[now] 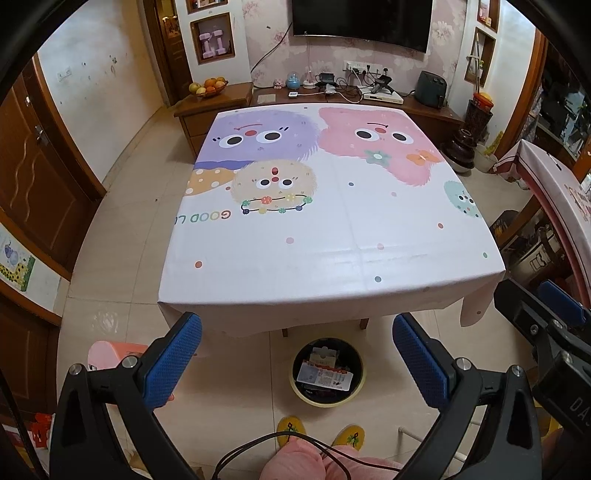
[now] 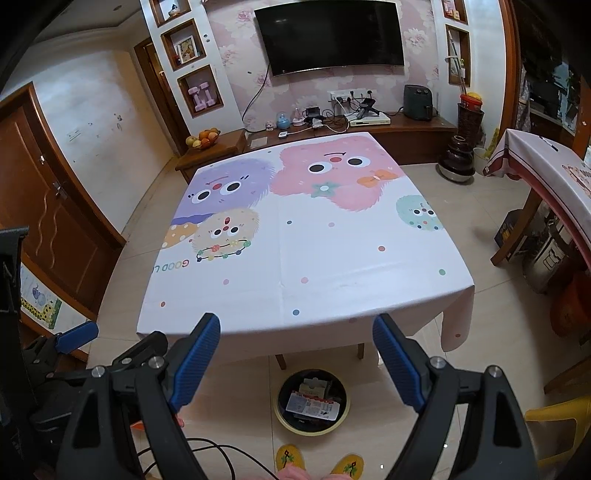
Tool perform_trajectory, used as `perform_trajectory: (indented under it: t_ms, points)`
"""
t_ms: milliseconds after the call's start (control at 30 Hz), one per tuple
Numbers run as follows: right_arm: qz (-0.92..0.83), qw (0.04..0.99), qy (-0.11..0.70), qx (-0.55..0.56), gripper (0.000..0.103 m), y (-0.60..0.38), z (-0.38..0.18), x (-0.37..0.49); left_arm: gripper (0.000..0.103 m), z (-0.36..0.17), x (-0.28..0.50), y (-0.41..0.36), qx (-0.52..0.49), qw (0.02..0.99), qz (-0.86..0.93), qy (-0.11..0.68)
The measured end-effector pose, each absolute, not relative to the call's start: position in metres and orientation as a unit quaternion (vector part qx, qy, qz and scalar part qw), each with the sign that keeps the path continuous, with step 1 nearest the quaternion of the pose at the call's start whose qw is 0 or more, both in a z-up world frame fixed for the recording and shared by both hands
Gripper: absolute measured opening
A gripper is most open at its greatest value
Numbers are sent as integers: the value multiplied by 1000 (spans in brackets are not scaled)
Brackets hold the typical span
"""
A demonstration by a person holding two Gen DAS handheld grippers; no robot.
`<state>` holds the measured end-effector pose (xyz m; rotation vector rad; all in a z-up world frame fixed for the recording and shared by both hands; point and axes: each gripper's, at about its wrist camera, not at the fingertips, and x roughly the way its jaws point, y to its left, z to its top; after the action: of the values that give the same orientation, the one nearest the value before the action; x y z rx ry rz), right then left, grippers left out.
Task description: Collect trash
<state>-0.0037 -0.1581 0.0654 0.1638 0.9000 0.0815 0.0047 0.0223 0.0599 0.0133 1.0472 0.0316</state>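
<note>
Trash (image 1: 325, 373) sits in a round black bin (image 1: 360, 386) with a pale yellow rim, on the tiled floor just past the near edge of the table (image 1: 332, 236); printed paper wrappers on top, darker stuff below, hard to tell what. Right wrist view shows the same bin (image 2: 281, 415) and wrappers (image 2: 313, 404) between its fingers. Left gripper (image 1: 297, 341) jaws wide apart, holding nothing; blue dimpled pads (image 1: 173, 360) on black plastic arms with silver bolts. Right gripper (image 2: 295, 347) also spread, empty. Tablecloth smooth, glossy, white with fuzzy cartoon monsters and dots, fold creases visible, draped over the corners. Left view only: pink stool (image 1: 110, 354) beside the left finger, pink trouser knees (image 1: 295, 461), right gripper at the right edge. Right view only: yellow plastic chair (image 2: 557, 417) at right, left gripper at the left edge. Both show yellow slippers (image 1: 291, 430), a black cable (image 1: 295, 441), wall TV (image 1: 362, 18).
</note>
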Motion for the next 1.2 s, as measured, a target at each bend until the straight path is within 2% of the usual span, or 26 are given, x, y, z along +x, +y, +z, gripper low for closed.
perform_trajectory:
  t_ms: [1200]
  points:
    - [41,889,450,78,85,-161,52,-2,102,55,2,25,2,859,12,512]
